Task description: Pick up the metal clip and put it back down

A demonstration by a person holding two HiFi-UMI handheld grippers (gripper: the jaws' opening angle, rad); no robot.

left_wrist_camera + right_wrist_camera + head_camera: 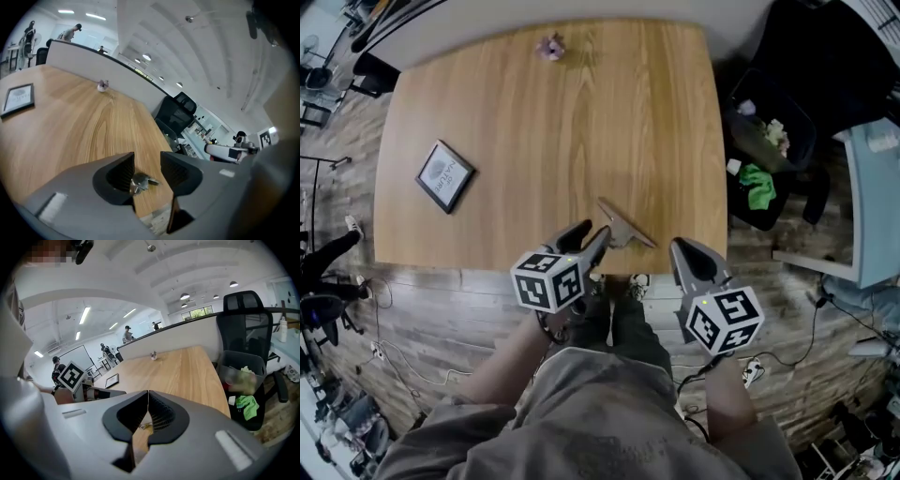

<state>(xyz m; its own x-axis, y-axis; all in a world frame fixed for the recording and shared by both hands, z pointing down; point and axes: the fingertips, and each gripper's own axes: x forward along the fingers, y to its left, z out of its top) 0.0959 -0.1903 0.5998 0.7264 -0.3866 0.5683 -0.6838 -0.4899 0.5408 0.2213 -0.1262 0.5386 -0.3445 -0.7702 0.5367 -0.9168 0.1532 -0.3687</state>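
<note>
The metal clip (623, 229) lies on the wooden table (544, 122) close to its front edge, with thin arms spread to the upper left and the right. My left gripper (587, 240) is just left of it, jaws apart. In the left gripper view the clip (140, 182) shows in the gap between the pads (123, 172), close against the left one; I see no squeeze on it. My right gripper (686, 253) hangs off the front edge to the right of the clip, jaws shut and empty. Under its shut jaws (148, 404) a bit of the clip (145, 426) shows.
A framed picture (444, 175) lies on the table's left part. A small purple figure (550, 45) stands at the far edge. A black office chair with a bin of rubbish (764, 155) is right of the table. The person's legs are under the front edge.
</note>
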